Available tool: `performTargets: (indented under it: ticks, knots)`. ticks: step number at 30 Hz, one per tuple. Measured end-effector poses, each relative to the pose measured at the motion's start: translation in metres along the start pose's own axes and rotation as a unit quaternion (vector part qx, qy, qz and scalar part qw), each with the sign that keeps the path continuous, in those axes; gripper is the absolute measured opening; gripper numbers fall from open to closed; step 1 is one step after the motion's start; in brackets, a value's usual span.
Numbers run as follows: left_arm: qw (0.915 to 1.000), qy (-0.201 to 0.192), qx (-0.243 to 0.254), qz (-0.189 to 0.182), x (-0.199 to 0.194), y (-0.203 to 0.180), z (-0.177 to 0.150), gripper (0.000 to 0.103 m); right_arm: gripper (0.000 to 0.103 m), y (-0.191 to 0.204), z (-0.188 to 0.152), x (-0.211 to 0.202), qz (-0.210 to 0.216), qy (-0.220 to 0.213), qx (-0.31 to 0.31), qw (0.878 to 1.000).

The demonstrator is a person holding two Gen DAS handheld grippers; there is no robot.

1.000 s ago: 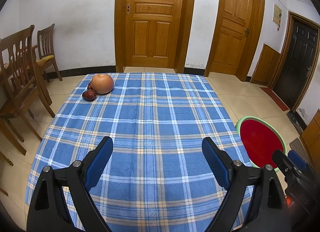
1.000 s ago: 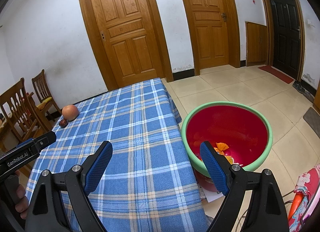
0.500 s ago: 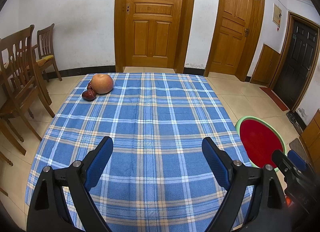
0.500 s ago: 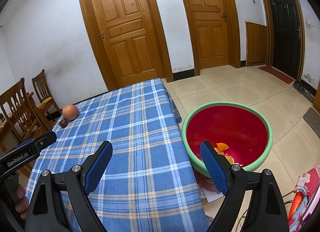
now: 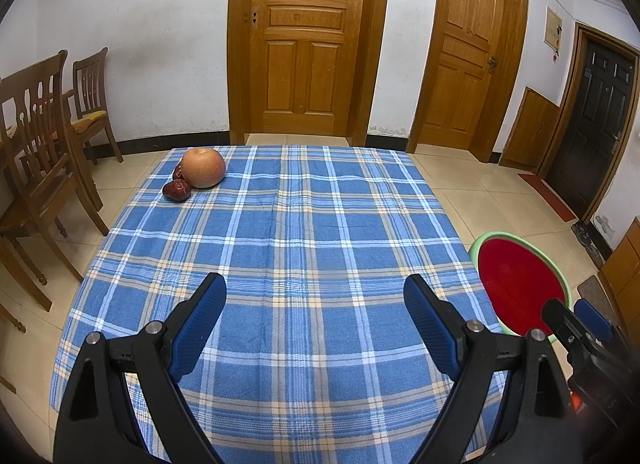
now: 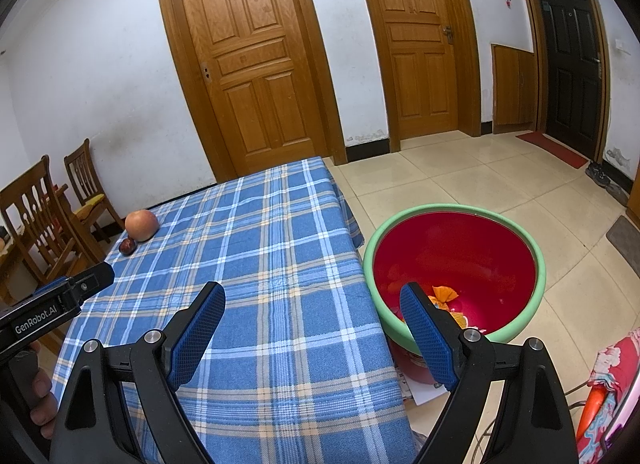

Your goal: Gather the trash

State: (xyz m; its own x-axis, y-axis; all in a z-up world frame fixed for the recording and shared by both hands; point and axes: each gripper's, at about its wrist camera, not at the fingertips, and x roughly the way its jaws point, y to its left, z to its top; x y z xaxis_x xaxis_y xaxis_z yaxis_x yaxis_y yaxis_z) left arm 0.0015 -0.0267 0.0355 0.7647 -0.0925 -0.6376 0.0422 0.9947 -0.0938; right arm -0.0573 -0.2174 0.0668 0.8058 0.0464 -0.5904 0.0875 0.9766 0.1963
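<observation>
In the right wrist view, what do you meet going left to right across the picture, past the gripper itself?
Wooden chairs → dark red fruit → apple → blue plaid tablecloth → red basin with green rim holding orange scraps.

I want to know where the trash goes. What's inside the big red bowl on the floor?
Inside the red basin lie orange scraps near the bottom. The right gripper's finger covers part of the inside, so anything behind it is hidden.
</observation>
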Motion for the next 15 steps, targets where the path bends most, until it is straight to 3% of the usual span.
performTargets:
  ticks: [15]
  knots:
    - [1.0000, 0.002, 0.001, 0.002, 0.0005, -0.0002, -0.0004, 0.089, 0.090, 0.0013, -0.0004, 0.0011, -0.001, 0.001, 0.000, 1.000]
